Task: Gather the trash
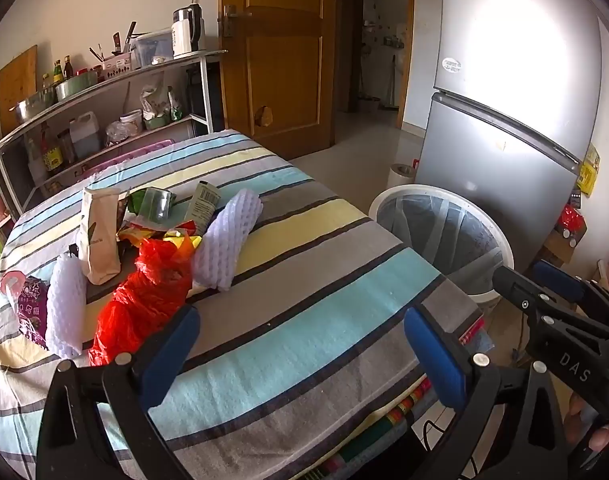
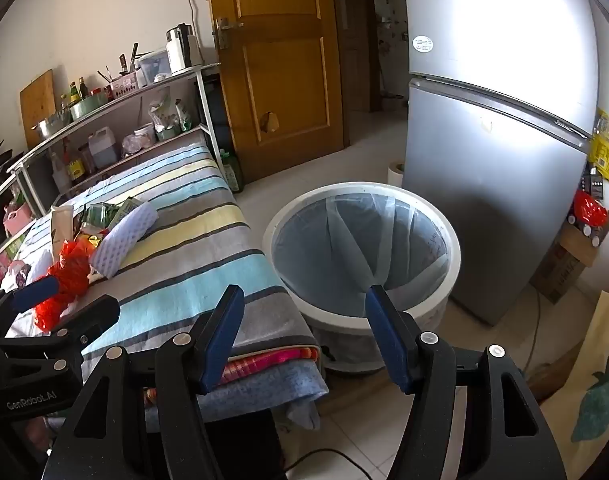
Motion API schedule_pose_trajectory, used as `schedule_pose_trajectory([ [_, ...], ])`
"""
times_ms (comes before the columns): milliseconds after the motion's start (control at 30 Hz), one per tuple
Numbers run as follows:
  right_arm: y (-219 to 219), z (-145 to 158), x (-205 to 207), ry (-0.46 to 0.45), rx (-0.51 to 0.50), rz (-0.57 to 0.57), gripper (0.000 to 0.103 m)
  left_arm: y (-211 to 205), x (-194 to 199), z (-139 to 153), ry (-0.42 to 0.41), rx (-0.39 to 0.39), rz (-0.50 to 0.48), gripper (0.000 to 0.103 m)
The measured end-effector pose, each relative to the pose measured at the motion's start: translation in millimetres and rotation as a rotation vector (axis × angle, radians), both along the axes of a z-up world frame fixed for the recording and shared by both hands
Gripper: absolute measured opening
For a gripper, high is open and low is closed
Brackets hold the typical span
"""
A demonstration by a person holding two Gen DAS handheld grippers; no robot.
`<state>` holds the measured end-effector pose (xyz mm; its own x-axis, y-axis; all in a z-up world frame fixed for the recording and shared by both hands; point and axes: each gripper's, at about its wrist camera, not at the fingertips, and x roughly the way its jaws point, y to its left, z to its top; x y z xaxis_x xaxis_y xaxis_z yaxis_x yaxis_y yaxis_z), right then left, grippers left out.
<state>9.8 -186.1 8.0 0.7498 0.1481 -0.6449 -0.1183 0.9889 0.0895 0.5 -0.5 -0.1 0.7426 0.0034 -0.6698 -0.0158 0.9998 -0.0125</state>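
A heap of trash lies on the striped cloth of the table (image 1: pixel 304 248): a red plastic bag (image 1: pixel 144 296), two white foam nets (image 1: pixel 228 240) (image 1: pixel 66 308), a beige paper bag (image 1: pixel 98 236), green wrappers (image 1: pixel 152 204) and a purple packet (image 1: pixel 32 308). My left gripper (image 1: pixel 300 332) hovers open over the near cloth, right of the red bag, with nothing between its blue pads. The right gripper (image 2: pixel 304 320) is open and empty above the table's corner, in front of the white lined trash bin (image 2: pixel 272 232). The bin (image 1: pixel 384 196) stands on the floor by the table's right edge.
A silver fridge (image 2: pixel 484 184) stands behind the bin, with a cardboard box (image 2: pixel 560 268) to its right. A metal shelf (image 1: pixel 116 80) loaded with bottles, pots and a kettle runs behind the table. A wooden door (image 1: pixel 280 48) stands at the back beside a doorway.
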Motion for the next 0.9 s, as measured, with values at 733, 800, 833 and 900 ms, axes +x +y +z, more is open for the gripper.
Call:
schedule_pose_trajectory([
  [733, -1.0, 5.5, -5.1, -0.025, 0.015, -0.012, 0.064, 5.9, -8.4, 9.0, -0.026, -0.006, 0.019, 0.103],
  [800, -1.5, 6.4, -4.2, -0.025, 0.015, -0.01, 0.064, 6.0, -8.8, 9.0, -0.029, -0.006, 0.018, 0.103],
  [833, -1.5, 6.6, -4.2, -0.026, 0.015, -0.01, 0.064, 6.1, -9.0, 9.5, -0.031, -0.008, 0.017, 0.103],
  [900, -0.6, 7.0, -5.0, -0.026, 0.015, -0.009, 0.064, 6.2, -9.8, 10.2, -0.034, -0.007, 0.018, 0.103],
])
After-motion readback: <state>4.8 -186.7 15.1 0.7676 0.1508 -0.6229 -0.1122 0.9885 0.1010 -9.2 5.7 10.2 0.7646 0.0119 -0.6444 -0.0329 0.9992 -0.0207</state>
